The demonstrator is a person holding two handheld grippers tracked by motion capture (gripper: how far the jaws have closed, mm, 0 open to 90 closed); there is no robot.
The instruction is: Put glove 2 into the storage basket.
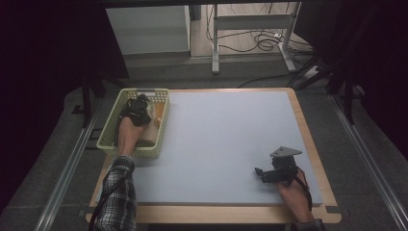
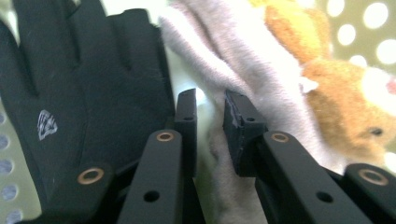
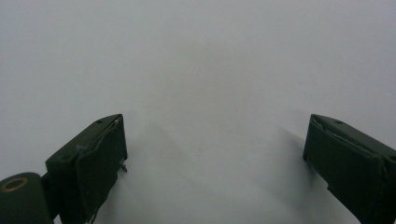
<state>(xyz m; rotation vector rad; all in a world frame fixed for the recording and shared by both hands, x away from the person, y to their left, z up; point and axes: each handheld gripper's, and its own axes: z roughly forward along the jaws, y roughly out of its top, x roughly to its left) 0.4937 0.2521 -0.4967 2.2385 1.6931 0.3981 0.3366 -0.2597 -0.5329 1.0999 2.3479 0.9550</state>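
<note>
A pale green perforated basket (image 1: 108, 131) stands at the table's far left corner. My left gripper (image 1: 140, 105) reaches down into it. In the left gripper view its jaws (image 2: 208, 100) stand narrowly apart with pale fur of a plush toy (image 2: 261, 60) pinched between them. The toy has a tan and orange body and lies against the basket wall (image 2: 369, 28). A black glove (image 2: 93, 84) lies just left of the jaws. My right gripper (image 1: 262, 174) hovers low over the grey mat (image 1: 226, 139) at the front right, open (image 3: 215, 135) with nothing between its fingers.
The grey mat covers most of the wooden table (image 1: 315, 144). Beyond the far edge are the metal legs of a desk (image 1: 215, 48) and loose cables (image 1: 264, 41) on the floor. Dark curtains close off both sides.
</note>
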